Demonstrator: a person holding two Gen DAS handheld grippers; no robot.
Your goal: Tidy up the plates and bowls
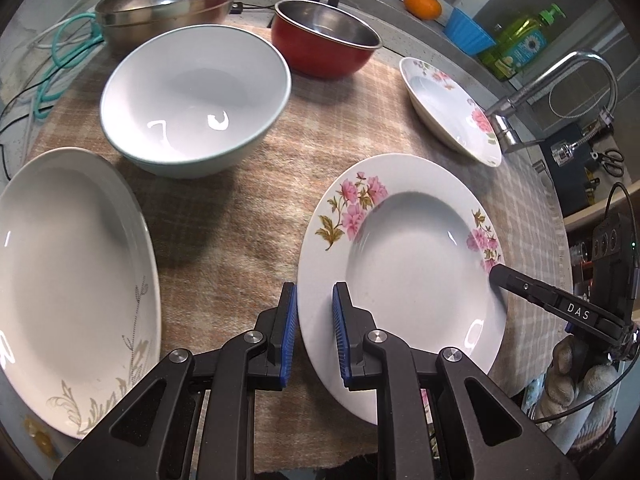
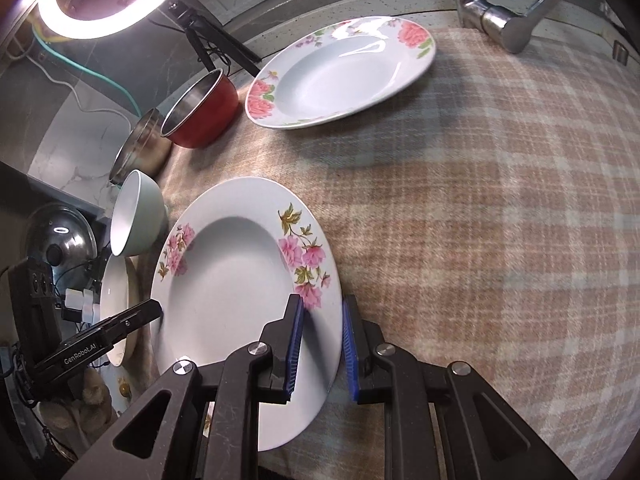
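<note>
A white deep plate with pink flowers (image 1: 404, 268) lies on the checked cloth, also in the right wrist view (image 2: 232, 292). My left gripper (image 1: 315, 336) straddles its left rim, jaws open with a gap each side. My right gripper (image 2: 322, 344) straddles the opposite rim, jaws open; its finger shows in the left wrist view (image 1: 532, 292). A second flowered plate (image 1: 448, 108) lies at the back right, also seen from the right wrist (image 2: 340, 72). A white bowl (image 1: 196, 96), a red bowl (image 1: 324, 40), a steel bowl (image 1: 168, 4) and a white oval plate (image 1: 68, 280) lie around.
A tap (image 1: 560, 92) stands at the right by the sink. An orange (image 1: 422, 4), a blue cup (image 1: 468, 30) and a green soap bottle (image 1: 520, 40) sit on the back ledge. A ring light (image 2: 108, 4) on a tripod stands behind. Cables (image 1: 60, 52) lie at the back left.
</note>
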